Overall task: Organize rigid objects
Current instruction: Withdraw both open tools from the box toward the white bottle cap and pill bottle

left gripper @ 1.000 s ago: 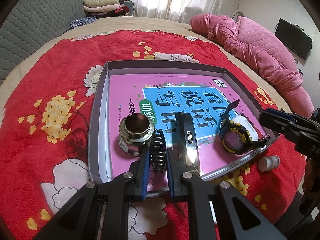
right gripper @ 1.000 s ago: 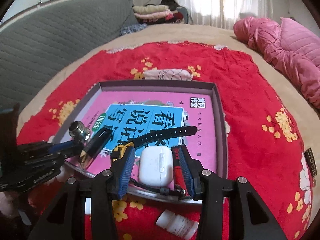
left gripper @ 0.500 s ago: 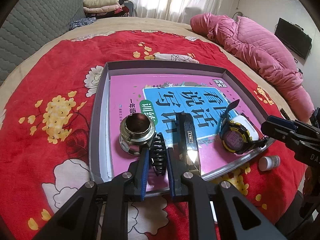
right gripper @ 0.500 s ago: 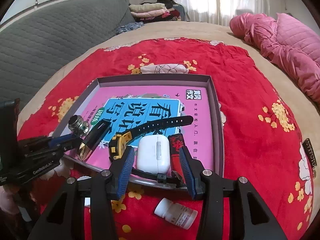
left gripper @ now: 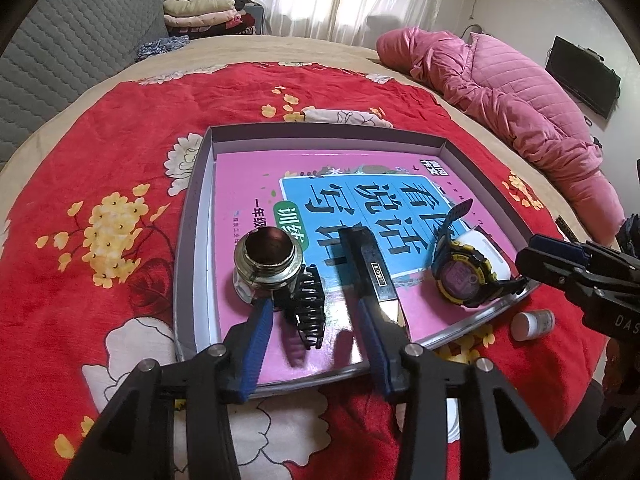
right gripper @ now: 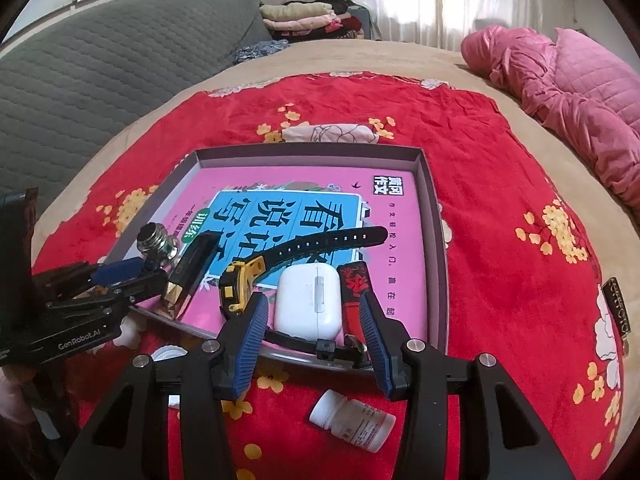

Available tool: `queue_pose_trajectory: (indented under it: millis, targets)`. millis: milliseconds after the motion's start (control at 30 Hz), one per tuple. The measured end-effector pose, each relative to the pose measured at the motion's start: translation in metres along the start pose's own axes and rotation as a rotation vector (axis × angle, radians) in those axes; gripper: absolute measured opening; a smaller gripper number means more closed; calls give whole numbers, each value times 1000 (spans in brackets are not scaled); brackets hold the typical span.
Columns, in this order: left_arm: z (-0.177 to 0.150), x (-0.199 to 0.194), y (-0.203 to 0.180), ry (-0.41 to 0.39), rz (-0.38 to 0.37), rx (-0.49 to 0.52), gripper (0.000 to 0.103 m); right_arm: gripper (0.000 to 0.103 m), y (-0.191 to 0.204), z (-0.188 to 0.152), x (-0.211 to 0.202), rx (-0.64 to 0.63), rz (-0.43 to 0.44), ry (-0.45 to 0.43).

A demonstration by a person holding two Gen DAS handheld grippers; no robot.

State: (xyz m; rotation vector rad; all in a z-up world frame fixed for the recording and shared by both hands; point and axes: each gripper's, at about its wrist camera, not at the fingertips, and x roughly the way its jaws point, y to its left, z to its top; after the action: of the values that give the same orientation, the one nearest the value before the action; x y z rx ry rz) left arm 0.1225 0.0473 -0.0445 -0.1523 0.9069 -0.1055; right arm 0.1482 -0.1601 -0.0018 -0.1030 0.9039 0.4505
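Left hand-held gripper [left gripper: 316, 320]: jaws wide apart, holding nothing, flanking the black hair claw [left gripper: 306, 306] at lower centre of the tray [left gripper: 192, 240]. The claw is light and stiff but springy; judged best pinched across its spine, not its teeth.

Right hand-held gripper [right gripper: 312, 316]: likewise spread and empty, straddling the white earbud case [right gripper: 310, 306]. Smooth and slippery; grip its flat sides.

Lower frame, outside the tray, a pill bottle [right gripper: 354, 420] lies on the bed [right gripper: 500, 184].

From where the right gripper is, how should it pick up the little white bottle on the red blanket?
The white bottle lies on its side on the blanket, outside the tray, below the open right gripper. Probably best to come straight down and pinch across the round body's middle, fingers on its long sides, so it doesn't roll away.
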Motion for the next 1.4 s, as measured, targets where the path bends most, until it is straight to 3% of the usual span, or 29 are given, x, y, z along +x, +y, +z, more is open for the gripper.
queue_pose_trajectory:
  millis: [933,1133,1400]
  targets:
    - [3,-18,-1,-56,-30,-18,50,51,4,0,-7,-15,1,-16]
    - [4,-23,-1,-70,-22,-19,51,58,4,1,-10,-12,3,-23]
    - [1,-33,-5,-89,-17,-11,51,59,6,1,-20,-26,-2,-36]
